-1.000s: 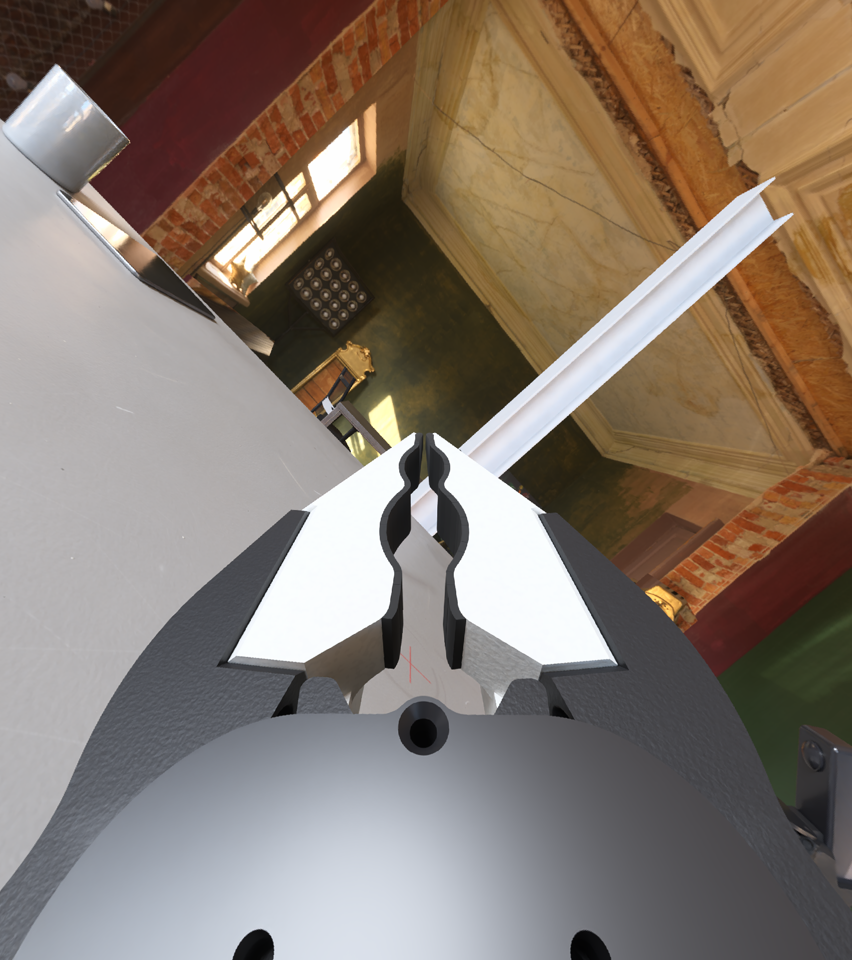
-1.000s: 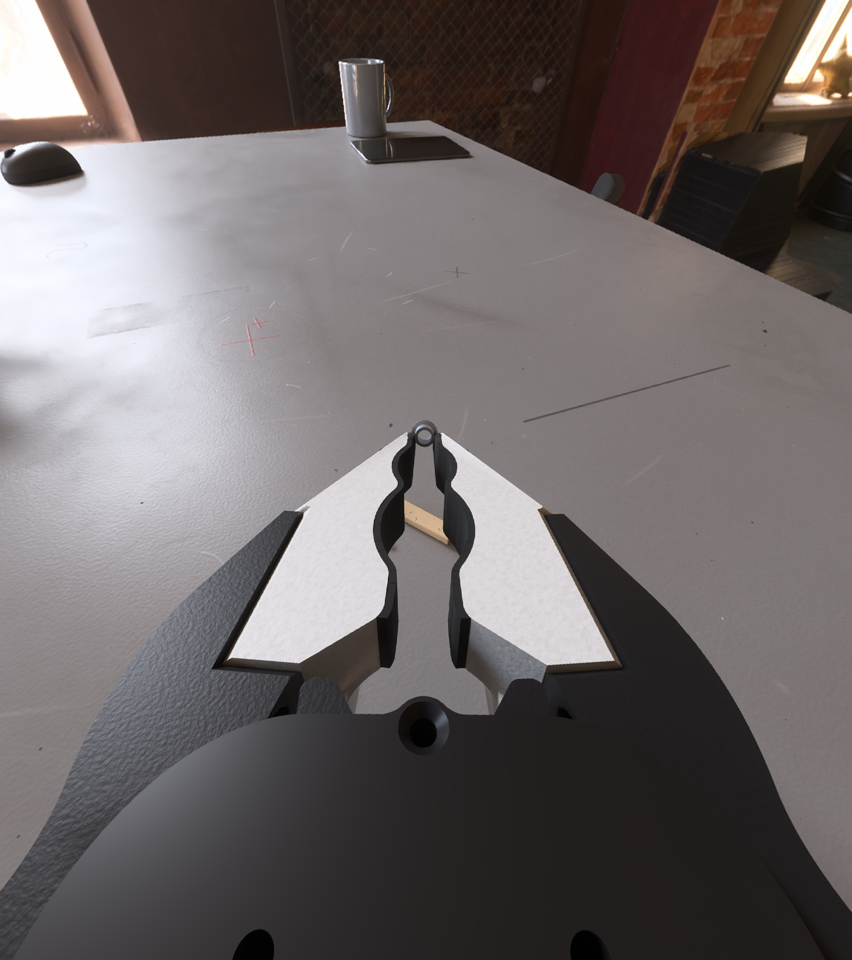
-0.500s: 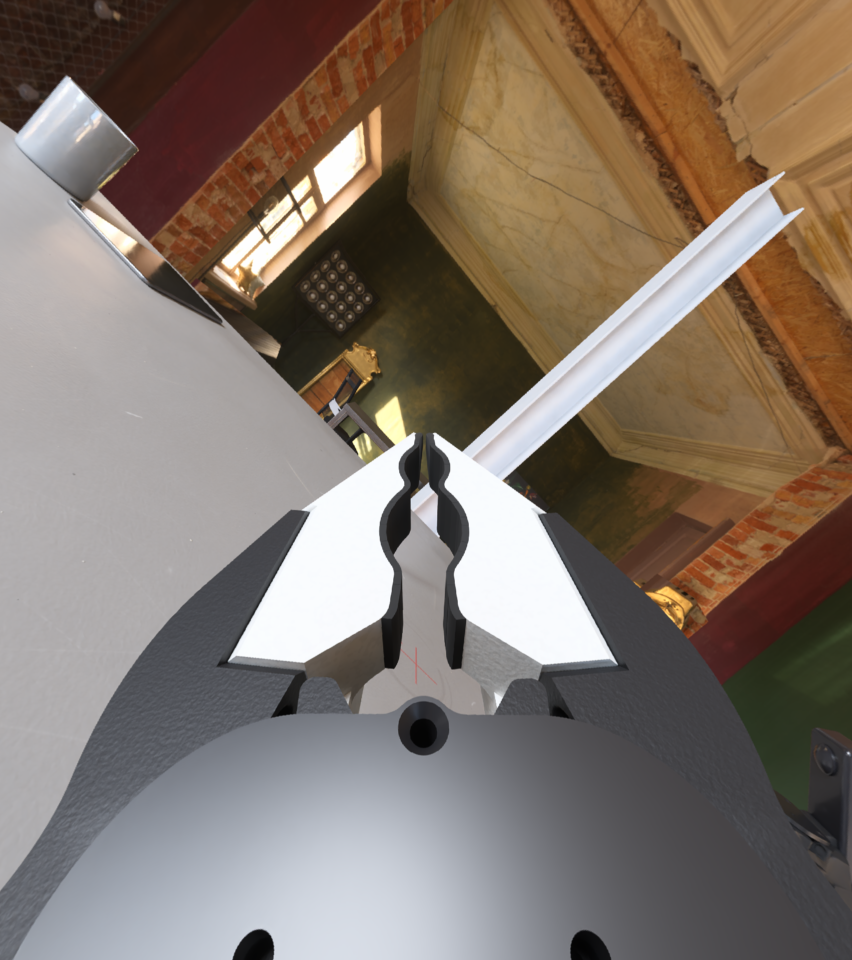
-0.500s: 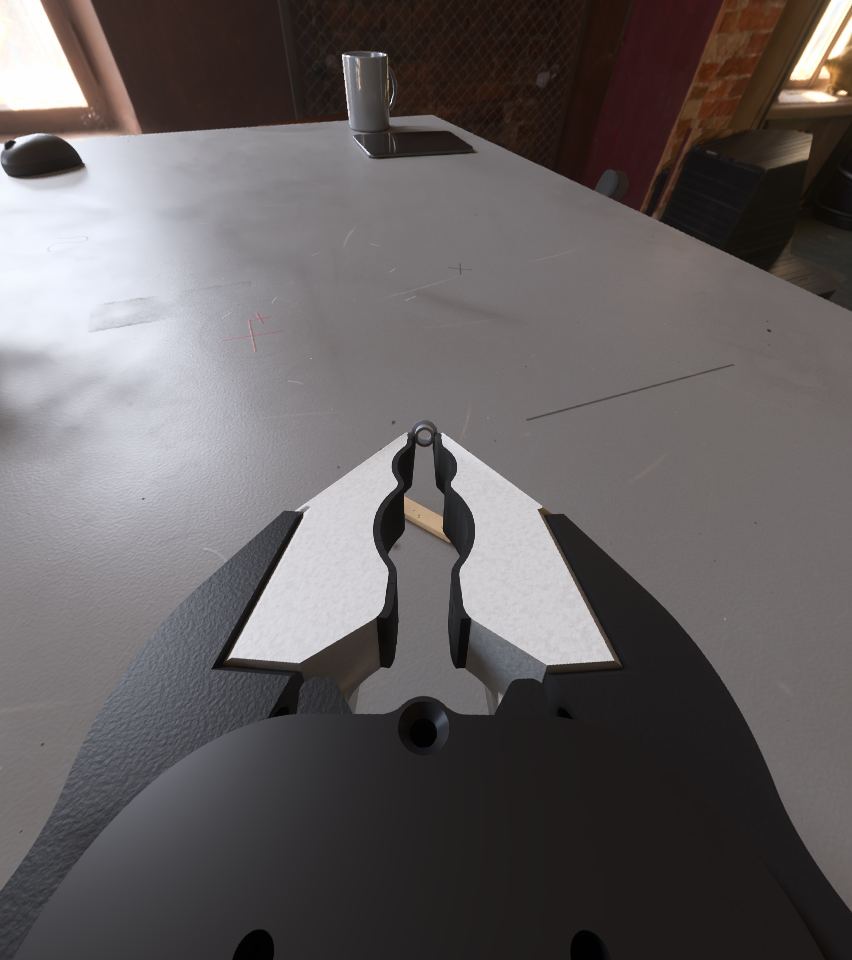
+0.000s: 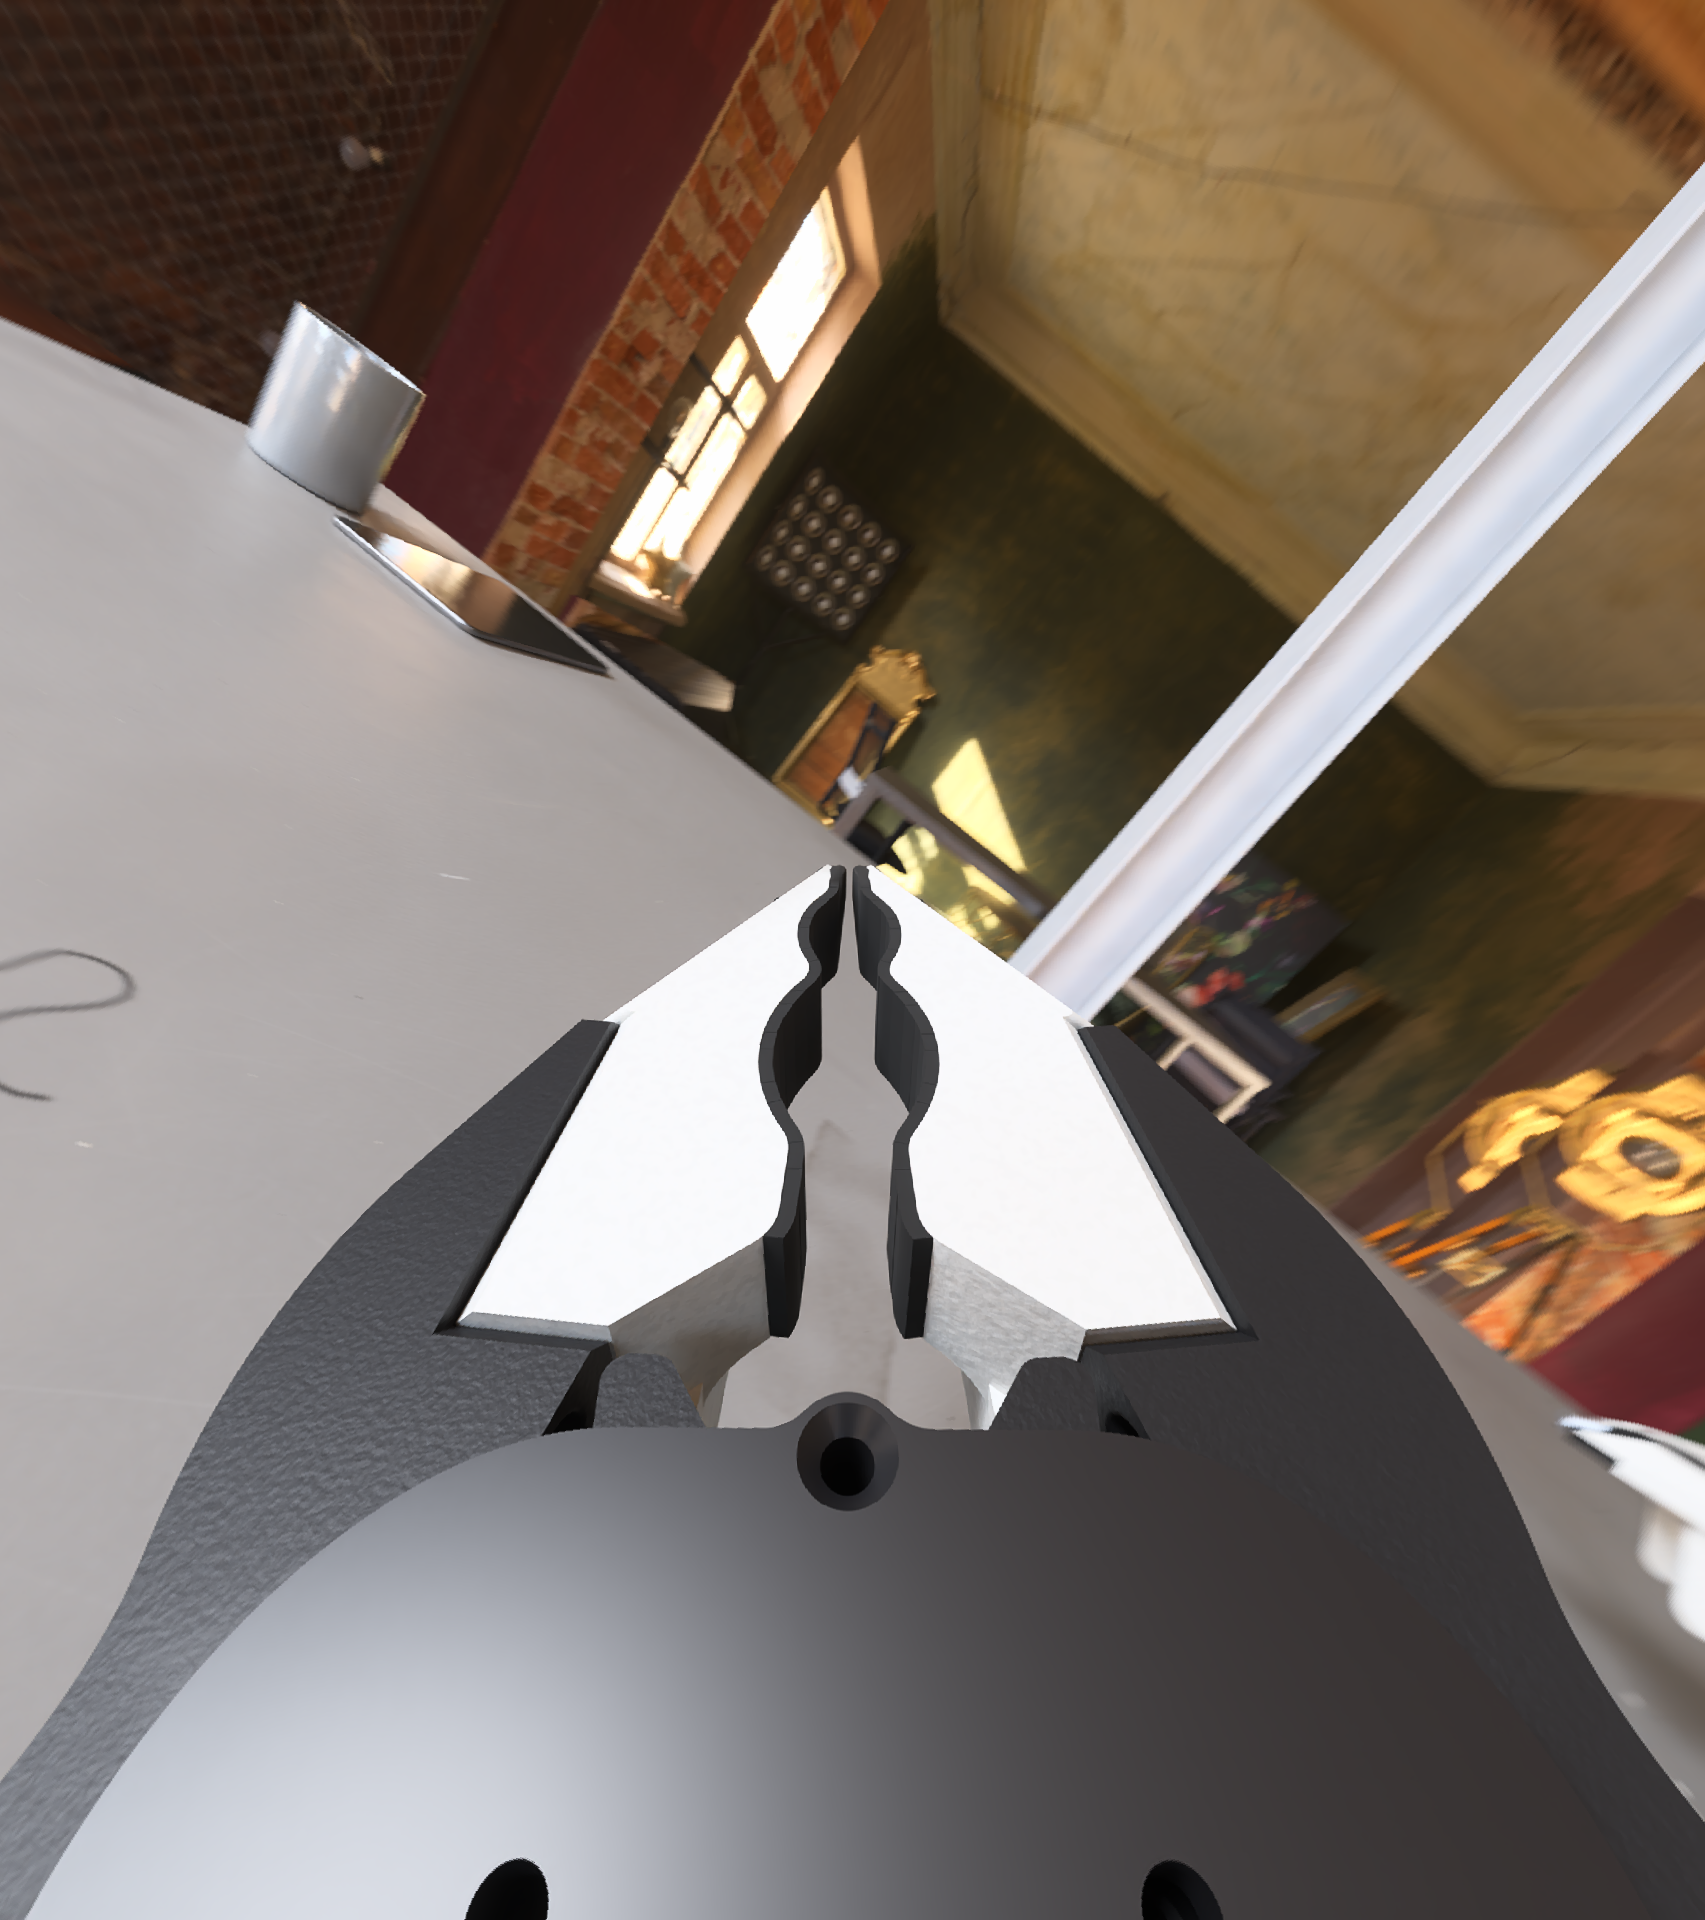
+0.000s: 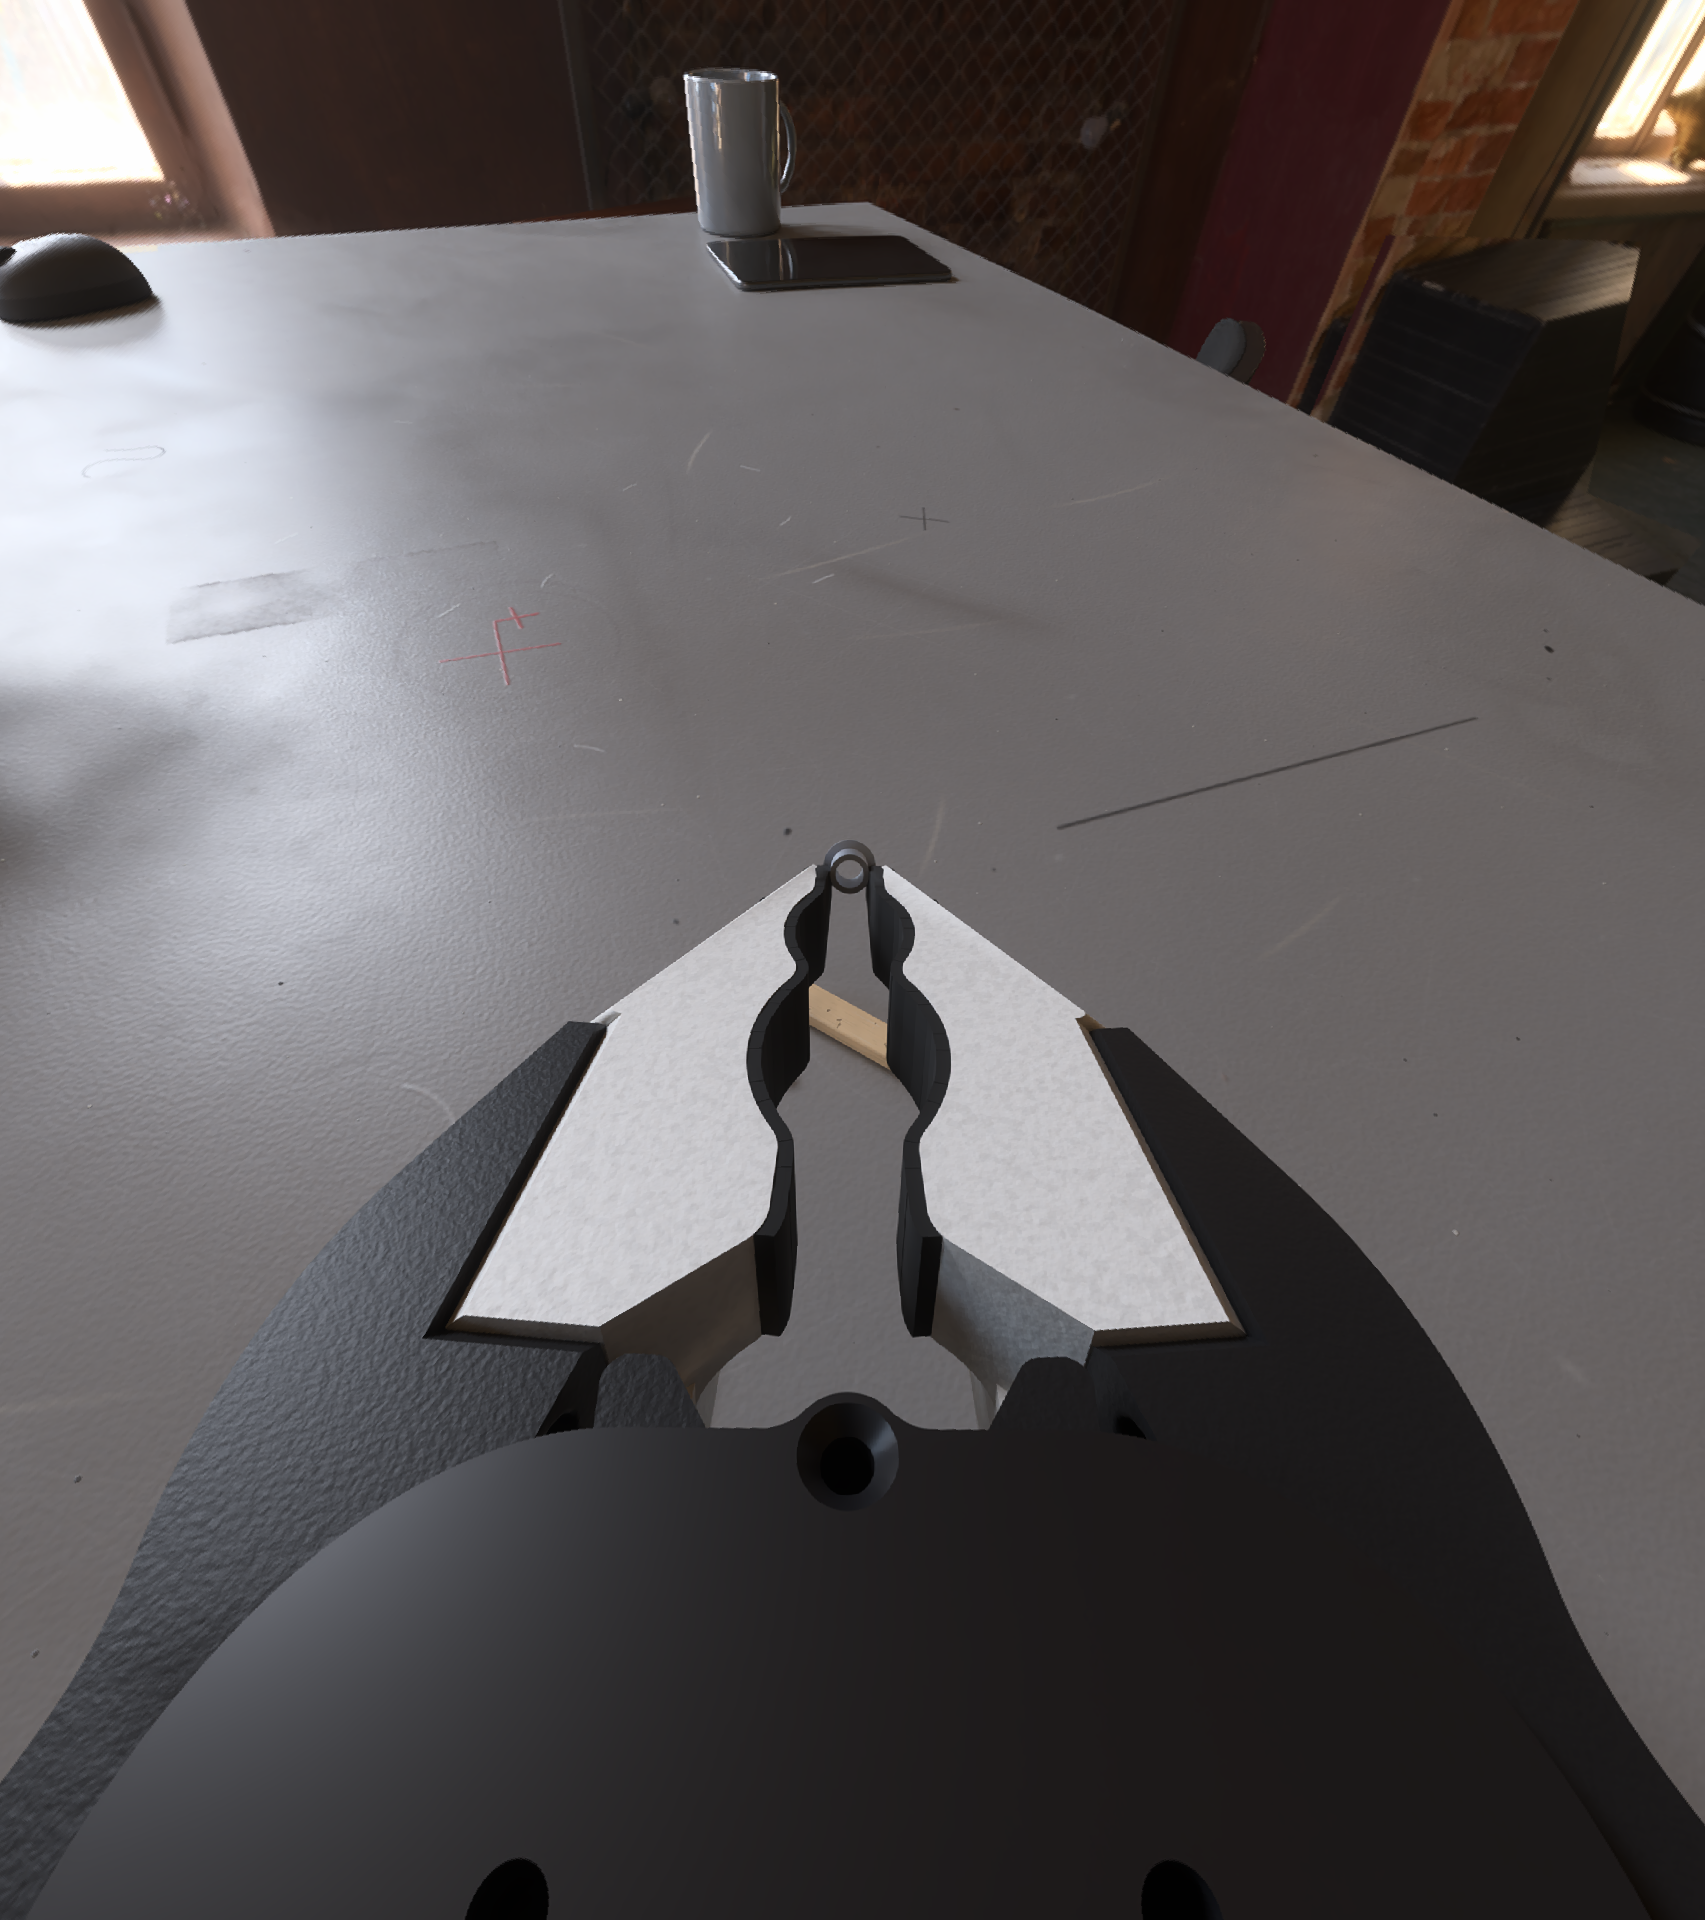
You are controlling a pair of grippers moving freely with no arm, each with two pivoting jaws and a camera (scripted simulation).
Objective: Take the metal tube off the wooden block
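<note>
The right gripper (image 6: pixel 849 871) is clamped on the metal tube (image 6: pixel 849 864) at twelve o'clock above the wooden block (image 6: pixel 853 1031), apparently lifted clear, while the left gripper (image 5: pixel 849 879) sits pinched together on nothing.

My left wrist view looks along its fingers, rolled hard sideways, close above the table (image 5: pixel 204 831) and aimed at the far room and ceiling. My right wrist view sits level, low over the table (image 6: pixel 1139 623), facing its far end. Both share the mug (image 5: pixel 334 416) (image 6: pixel 736 151) and the dark tablet (image 5: pixel 474 603) (image 6: pixel 827 260) beside it.
</note>
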